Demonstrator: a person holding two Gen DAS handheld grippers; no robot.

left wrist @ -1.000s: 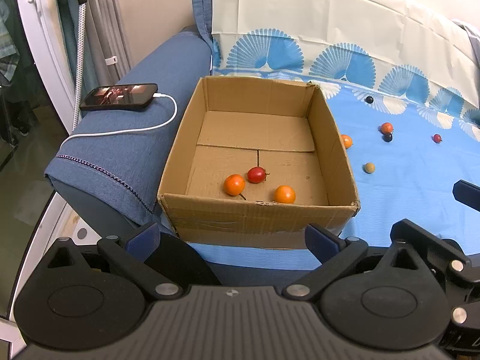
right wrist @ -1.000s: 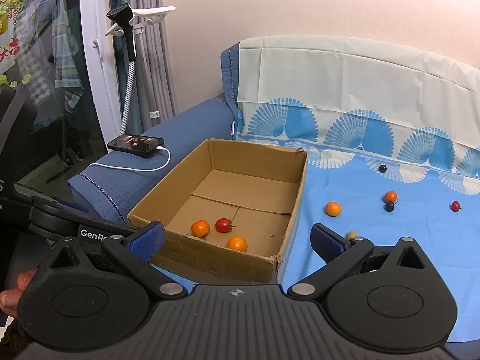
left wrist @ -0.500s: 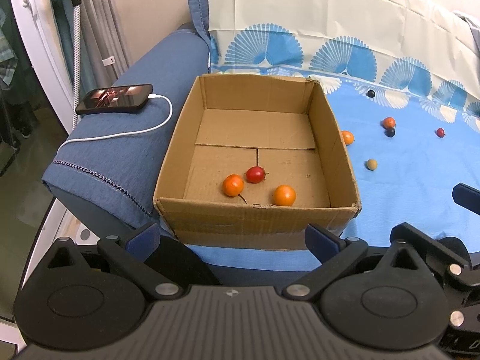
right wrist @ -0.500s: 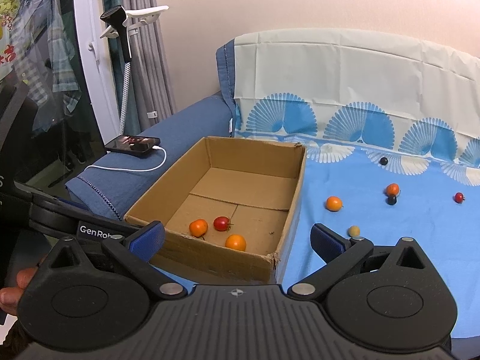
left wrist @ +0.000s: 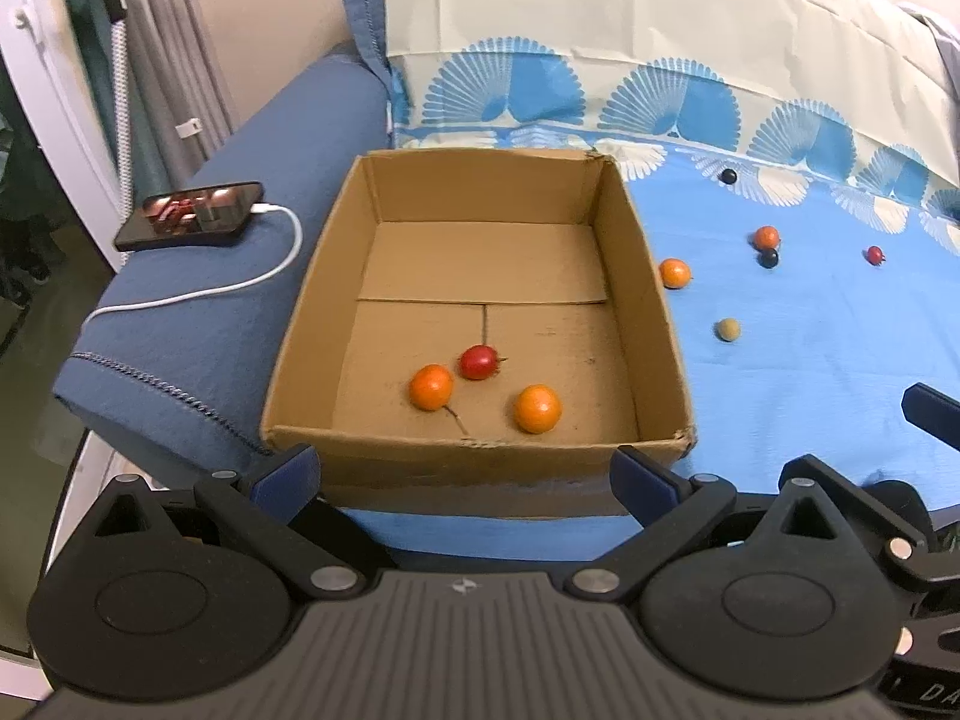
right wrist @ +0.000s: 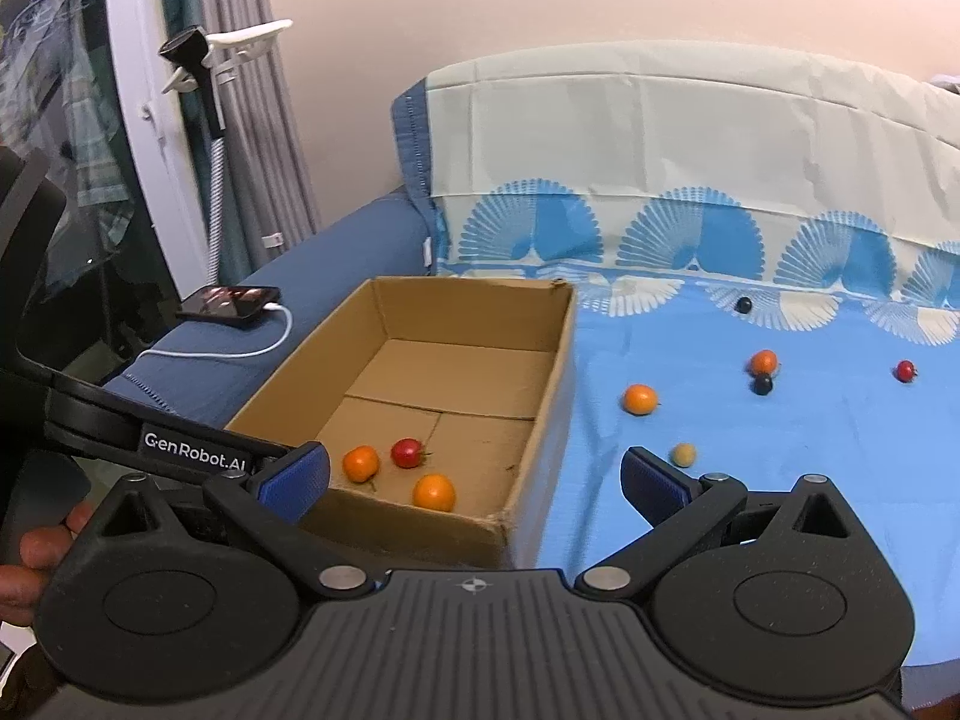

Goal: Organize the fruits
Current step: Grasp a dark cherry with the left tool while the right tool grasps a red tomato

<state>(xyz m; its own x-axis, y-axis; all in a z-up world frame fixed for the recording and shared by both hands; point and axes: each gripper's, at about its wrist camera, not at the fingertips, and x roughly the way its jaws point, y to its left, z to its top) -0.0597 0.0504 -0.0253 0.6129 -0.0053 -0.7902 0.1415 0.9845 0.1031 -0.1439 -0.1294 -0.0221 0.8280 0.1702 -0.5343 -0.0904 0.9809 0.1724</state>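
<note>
A cardboard box (left wrist: 654, 324) (right wrist: 549, 384) sits on a blue patterned cloth. Inside it lie two orange fruits (left wrist: 430, 387) (left wrist: 537, 408) and a red one (left wrist: 478, 362). On the cloth to its right lie an orange fruit (left wrist: 674, 273) (right wrist: 640, 399), a pale beige one (left wrist: 728, 330) (right wrist: 683, 454), another orange one (left wrist: 765, 236) touching a black one (left wrist: 768, 258), a small red one (left wrist: 874, 254) and a far black one (left wrist: 728, 176). My left gripper (left wrist: 465, 471) hangs open in front of the box's near wall. My right gripper (right wrist: 474, 477) is open and empty too.
A phone (left wrist: 192, 215) with a white charging cable (left wrist: 240, 285) lies on the blue sofa arm left of the box. A hand (right wrist: 36, 552) holds the left gripper's handle. A clip stand (right wrist: 204, 60) and curtains stand at the far left.
Both cameras have tilted or shifted slightly, so the box and fruits sit a little higher and nearer in view. No fruit has moved and both grippers stay open.
</note>
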